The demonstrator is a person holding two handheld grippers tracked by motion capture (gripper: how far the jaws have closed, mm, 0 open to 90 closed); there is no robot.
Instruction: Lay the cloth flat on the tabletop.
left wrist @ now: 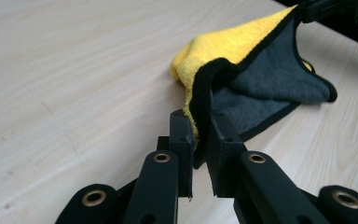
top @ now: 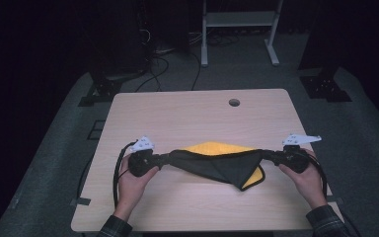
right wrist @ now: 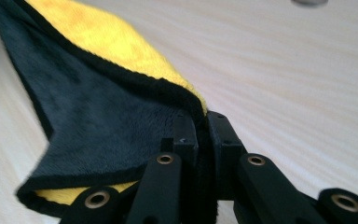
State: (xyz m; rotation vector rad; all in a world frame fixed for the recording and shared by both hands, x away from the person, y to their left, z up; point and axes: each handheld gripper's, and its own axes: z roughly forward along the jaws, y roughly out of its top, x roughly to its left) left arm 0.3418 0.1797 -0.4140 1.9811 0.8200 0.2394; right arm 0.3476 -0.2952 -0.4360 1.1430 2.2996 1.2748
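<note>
A cloth (top: pixel 222 160), yellow on one side and dark grey on the other with a black hem, is stretched between both grippers just above the wooden table (top: pixel 197 113). My left gripper (top: pixel 169 157) is shut on the cloth's left corner; in the left gripper view the hem (left wrist: pixel 203 98) runs between the jaws of that gripper (left wrist: pixel 200 135). My right gripper (top: pixel 264 154) is shut on the right corner, and the right gripper view has the grey face of the cloth (right wrist: pixel 102 121) hanging from the gripper (right wrist: pixel 203 126). A lower flap (top: pixel 246 180) droops toward the table.
A round cable hole (top: pixel 234 102) sits near the table's far edge. Black cables (top: pixel 118 168) trail from the left gripper over the near left of the table. Beyond the table stand a white frame (top: pixel 237 24) and dark stands on a grey floor.
</note>
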